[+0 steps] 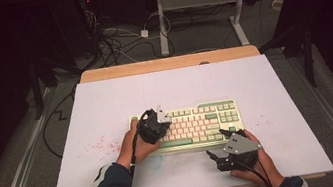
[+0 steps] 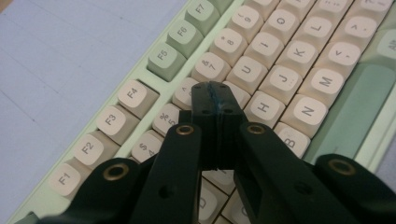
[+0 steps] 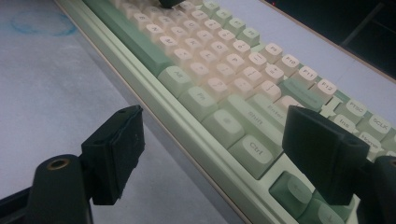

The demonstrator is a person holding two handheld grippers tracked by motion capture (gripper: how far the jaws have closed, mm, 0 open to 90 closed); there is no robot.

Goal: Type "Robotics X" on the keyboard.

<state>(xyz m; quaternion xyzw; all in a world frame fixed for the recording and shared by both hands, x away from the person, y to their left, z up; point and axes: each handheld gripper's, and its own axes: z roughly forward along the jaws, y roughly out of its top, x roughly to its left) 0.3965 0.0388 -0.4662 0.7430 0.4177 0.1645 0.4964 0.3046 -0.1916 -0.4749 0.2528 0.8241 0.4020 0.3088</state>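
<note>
Left gripper point(image 2: 215, 88) fingers together over keyboard point(image 1: 217, 107) keys, right gripper point(image 3: 212, 149) fingers apart
</note>
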